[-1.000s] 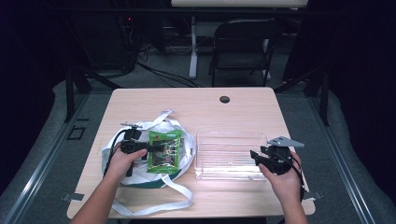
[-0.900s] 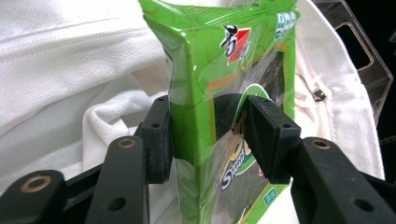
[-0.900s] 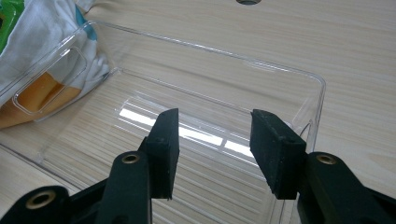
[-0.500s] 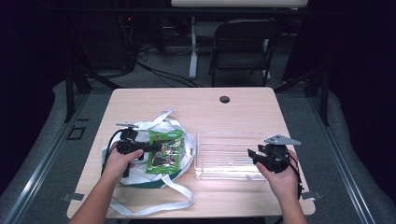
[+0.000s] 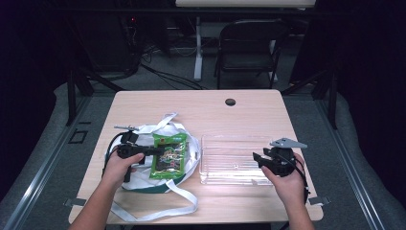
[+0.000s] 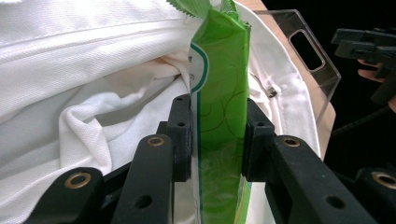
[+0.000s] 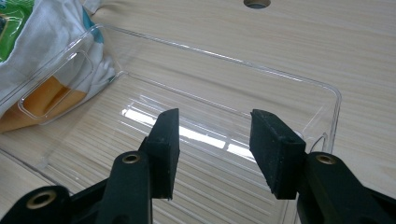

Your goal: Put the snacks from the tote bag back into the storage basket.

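L tongs [image 6: 218, 140] on green packet [image 6: 223, 93]

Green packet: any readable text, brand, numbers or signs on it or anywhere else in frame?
Green packet: printing shows on its face in the high view, and a letter fragment at its edge in the left gripper view; all too small or cut off to read.
Clear tray: no text.
White bag: none visible.

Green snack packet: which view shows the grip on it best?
Left gripper view: the black pads of the left gripper press both sides of the green foil snack packet. The high view shows it small, on white cloth. The right gripper view catches one corner.
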`<state>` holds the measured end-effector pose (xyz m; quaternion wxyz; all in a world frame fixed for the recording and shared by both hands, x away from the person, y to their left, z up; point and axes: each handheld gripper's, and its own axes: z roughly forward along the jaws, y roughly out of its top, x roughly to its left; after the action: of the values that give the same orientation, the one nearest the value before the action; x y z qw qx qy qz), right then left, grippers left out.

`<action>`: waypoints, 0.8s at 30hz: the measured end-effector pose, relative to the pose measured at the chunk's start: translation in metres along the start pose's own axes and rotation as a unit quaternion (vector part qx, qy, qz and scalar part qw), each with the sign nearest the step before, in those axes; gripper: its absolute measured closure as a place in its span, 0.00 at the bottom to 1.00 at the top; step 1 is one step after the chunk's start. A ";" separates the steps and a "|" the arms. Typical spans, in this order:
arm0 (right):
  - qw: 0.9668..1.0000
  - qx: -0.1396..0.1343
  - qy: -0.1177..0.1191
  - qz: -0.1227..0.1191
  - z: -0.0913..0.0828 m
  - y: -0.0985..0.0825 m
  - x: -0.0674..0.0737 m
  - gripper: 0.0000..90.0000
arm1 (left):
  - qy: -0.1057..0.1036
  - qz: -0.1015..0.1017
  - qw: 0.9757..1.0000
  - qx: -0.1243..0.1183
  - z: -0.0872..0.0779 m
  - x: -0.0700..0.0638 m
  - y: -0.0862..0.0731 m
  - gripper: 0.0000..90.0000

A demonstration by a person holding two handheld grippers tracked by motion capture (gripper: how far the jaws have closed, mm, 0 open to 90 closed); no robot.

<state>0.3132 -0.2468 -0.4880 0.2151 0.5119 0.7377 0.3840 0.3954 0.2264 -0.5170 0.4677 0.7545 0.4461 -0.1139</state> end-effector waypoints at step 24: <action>1.000 -0.010 -0.006 -0.015 0.000 0.000 0.004 0.62 | 0.014 0.032 0.999 -0.010 -0.010 -0.010 0.004 0.80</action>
<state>0.3118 -0.2436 -0.4872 0.2301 0.5005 0.7405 0.3850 0.3906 0.2282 -0.5031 0.4725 0.7651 0.4293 -0.0843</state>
